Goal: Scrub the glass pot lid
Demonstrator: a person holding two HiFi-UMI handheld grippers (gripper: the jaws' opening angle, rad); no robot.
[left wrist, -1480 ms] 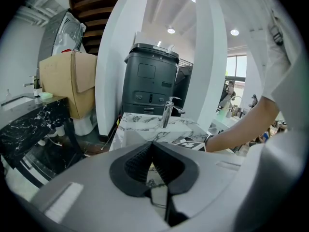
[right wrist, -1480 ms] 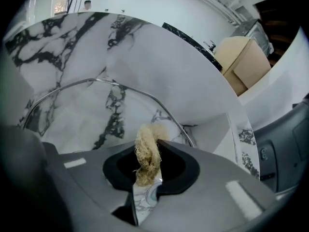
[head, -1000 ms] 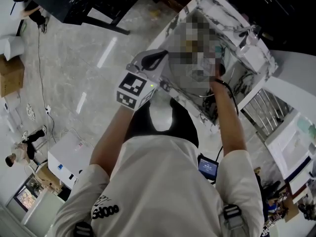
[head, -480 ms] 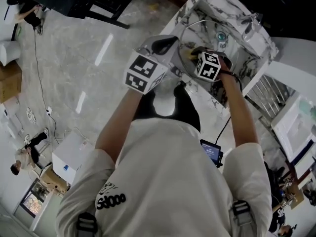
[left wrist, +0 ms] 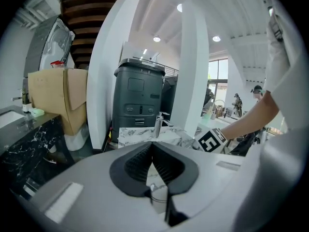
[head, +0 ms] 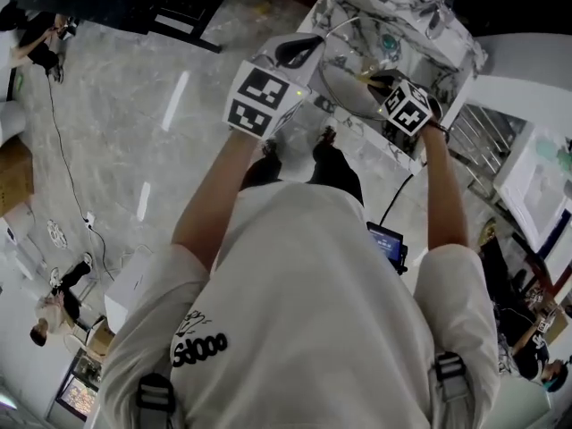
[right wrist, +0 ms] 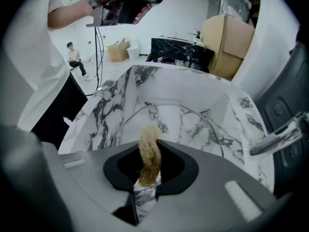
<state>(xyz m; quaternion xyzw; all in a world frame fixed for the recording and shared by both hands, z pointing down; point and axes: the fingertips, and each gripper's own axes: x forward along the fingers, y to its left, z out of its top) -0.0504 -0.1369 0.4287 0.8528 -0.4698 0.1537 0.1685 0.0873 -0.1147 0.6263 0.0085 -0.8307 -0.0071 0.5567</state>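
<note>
One glass pot lid (head: 356, 71) is recorded, held tilted over the white marble sink (head: 427, 27). In the right gripper view its thin metal rim arcs across the basin, and the veined marble shows through the glass (right wrist: 189, 123).

The left gripper (head: 304, 50) meets the lid at its near-left edge. In the left gripper view the jaws are pressed together at the tips (left wrist: 153, 164), with a piece of clear rim visible low between them, so this gripper is noted as pinching the lid by its rim.

The right gripper (head: 377, 80) comes in from the lid's right side. Its jaws (right wrist: 149, 164) are clamped on a tan, fibrous scrubber (right wrist: 149, 151), which stands out past the jaw tips against the lid's near part. Contact between fibre and glass cannot be confirmed.

A chrome faucet (right wrist: 279, 133) sits on the sink's right edge in the right gripper view. The same faucet (left wrist: 158, 124) appears beyond the left gripper's jaws. Farther out, a dark grey cabinet (left wrist: 137, 98) stands behind the sink and a cardboard box (left wrist: 58, 95) to its left. A seated person (right wrist: 75, 57) is visible well apart, across the room.
</note>
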